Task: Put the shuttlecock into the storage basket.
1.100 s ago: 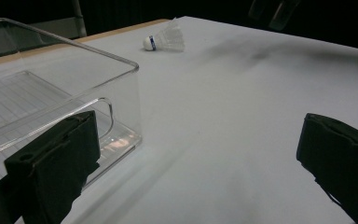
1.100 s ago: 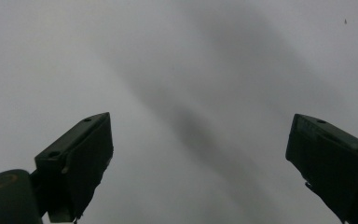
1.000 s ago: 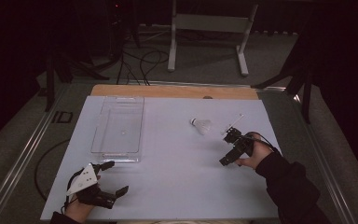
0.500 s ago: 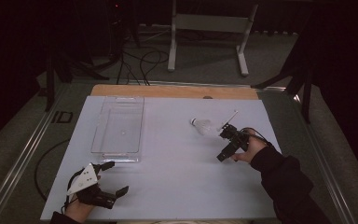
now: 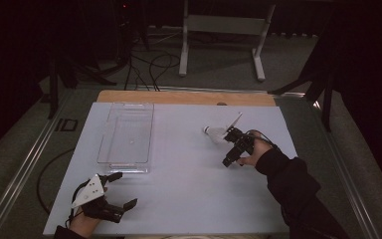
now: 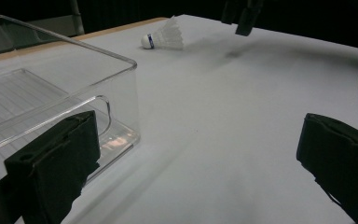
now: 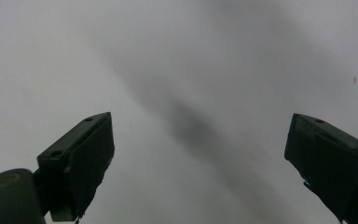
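Observation:
A white shuttlecock with a blue band lies on its side on the white sheet, right of centre. My right gripper hovers just beside it on the near right, jaws open and tilted down at the bare sheet, holding nothing. In the right gripper view the right gripper has only white sheet and its own shadow between its jaws. My left gripper rests open at the front left, just in front of a clear plastic box. In the left gripper view the left gripper faces the box and the distant shuttlecock.
The sheet covers a wooden table whose far edge shows beyond it. Metal rails run along both sides. A white stand and cables lie on the floor behind. The other gripper's jaws hang over the sheet past the shuttlecock.
My right gripper has moved left and a little farther away, closing in on the shuttlecock. The shuttlecock, the box and the left gripper have stayed put.

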{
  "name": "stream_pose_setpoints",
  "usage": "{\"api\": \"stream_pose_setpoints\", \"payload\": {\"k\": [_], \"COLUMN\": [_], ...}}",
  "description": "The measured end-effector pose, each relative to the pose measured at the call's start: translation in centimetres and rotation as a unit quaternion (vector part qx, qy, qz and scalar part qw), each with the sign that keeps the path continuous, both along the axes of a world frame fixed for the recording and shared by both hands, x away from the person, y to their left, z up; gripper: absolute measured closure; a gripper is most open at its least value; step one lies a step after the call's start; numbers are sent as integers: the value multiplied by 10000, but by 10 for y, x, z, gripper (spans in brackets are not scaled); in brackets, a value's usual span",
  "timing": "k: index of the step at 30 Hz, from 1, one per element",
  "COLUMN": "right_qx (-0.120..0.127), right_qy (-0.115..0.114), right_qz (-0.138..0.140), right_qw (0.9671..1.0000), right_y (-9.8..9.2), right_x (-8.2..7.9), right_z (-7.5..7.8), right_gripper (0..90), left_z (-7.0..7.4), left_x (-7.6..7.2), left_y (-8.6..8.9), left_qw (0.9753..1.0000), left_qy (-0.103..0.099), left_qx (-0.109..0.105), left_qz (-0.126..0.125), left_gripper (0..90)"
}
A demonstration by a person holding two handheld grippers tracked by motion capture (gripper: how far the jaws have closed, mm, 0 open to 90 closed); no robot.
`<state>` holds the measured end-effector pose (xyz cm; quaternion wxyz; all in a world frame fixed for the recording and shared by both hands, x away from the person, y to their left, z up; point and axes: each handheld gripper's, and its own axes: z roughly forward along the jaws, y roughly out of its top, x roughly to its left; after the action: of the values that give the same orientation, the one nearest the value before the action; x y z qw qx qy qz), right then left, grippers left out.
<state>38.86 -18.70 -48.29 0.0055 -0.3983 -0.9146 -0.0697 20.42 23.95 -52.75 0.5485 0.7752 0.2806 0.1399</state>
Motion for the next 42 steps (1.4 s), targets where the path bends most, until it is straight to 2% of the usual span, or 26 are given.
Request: {"api": "stream_pose_setpoints", "payload": {"k": [10,26,30,35,39,42], "right_qx": [130,294,343,364,387,388], "right_qy": [-26,-59,-88,-80,-92,-104], "right_qz": [33,-144,-297,-359,-409,-431], "right_qw": [9999,9994,9989,9987,9984,9983], "right_y": [18,39,43,44,46,46], "right_x": [16,39,45,50,55,57], "right_z": [2,-2,-3,-7,-12,-15], "right_gripper": [85,96,147,161,230,248], "left_z": [0,0,0,0,0,0], "left_x": [0,0,0,0,0,0], "left_y": [0,0,0,0,0,0], "left_qw": [10000,10000,10000,10000,10000,10000], "left_qy": [20,5,10,13,11,8], "left_qx": [-18,-23,-23,-20,-23,-27], "left_qz": [-22,-37,-44,-55,-65,-67], "left_gripper": [0,0,0,0,0,0]}}
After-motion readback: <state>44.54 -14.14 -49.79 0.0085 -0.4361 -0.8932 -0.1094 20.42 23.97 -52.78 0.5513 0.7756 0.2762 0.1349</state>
